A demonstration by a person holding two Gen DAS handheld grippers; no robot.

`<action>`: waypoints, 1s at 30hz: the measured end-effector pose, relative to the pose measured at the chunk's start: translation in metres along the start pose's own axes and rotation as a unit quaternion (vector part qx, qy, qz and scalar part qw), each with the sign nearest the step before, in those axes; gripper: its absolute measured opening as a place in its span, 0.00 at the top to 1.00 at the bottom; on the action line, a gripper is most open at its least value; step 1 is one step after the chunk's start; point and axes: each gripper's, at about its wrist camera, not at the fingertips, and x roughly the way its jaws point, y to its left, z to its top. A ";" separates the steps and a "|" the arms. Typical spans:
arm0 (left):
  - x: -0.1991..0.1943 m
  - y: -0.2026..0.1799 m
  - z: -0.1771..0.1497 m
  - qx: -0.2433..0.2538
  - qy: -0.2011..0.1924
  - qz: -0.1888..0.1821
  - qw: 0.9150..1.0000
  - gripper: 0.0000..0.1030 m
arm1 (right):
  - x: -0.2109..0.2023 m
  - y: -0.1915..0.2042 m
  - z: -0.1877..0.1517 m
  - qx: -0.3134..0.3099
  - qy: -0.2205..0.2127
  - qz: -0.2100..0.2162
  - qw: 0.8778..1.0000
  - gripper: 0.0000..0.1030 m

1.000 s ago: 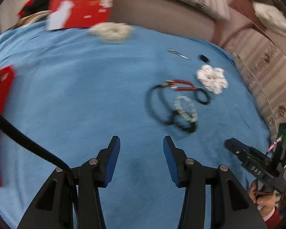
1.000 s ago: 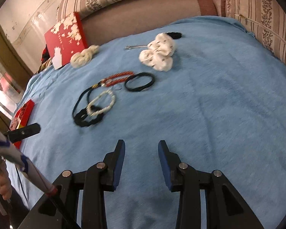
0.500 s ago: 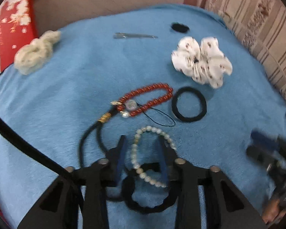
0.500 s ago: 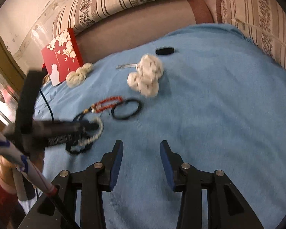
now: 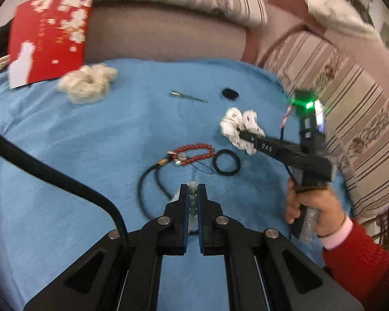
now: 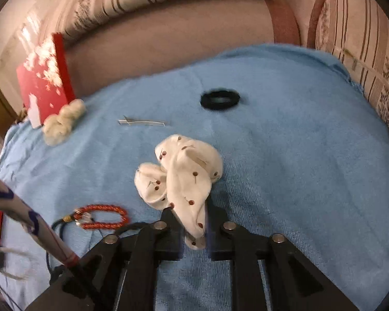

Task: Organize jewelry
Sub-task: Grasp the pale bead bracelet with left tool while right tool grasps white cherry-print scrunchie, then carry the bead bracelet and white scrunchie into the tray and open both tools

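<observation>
In the left wrist view my left gripper (image 5: 193, 190) is shut on the pearl bead bracelet (image 5: 193, 197), held between the blue pads above the blue cloth (image 5: 90, 155). A red bead bracelet (image 5: 194, 153), a black cord (image 5: 149, 181) and a black hair tie (image 5: 226, 161) lie just ahead. My right gripper (image 6: 192, 216) is shut on the white dotted scrunchie (image 6: 184, 178); it also shows in the left wrist view (image 5: 242, 129). The red bead bracelet (image 6: 101, 217) lies to its left.
A red floral box (image 5: 49, 33) leans at the back left with a cream scrunchie (image 5: 87, 83) in front. A metal hair clip (image 5: 188, 96) and a small black hair tie (image 6: 220, 99) lie farther back. Striped sofa cushions (image 5: 350, 108) border the cloth.
My left gripper closed on the pearl bracelet and lifted back. My right gripper moved forward to the white scrunchie and closed on it.
</observation>
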 end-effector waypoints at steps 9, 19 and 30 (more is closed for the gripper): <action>-0.081 0.057 -0.030 -0.045 -0.054 0.059 0.996 0.95 | -0.087 0.035 -0.004 -0.031 -0.052 0.032 0.998 0.89; -0.152 0.178 -0.081 -0.172 -0.094 0.151 0.969 0.95 | -0.123 0.169 -0.034 -0.139 -0.043 0.115 0.983 0.88; -0.179 0.341 -0.091 -0.292 -0.097 0.205 0.929 0.95 | -0.107 0.371 -0.077 -0.268 0.005 0.204 0.941 0.88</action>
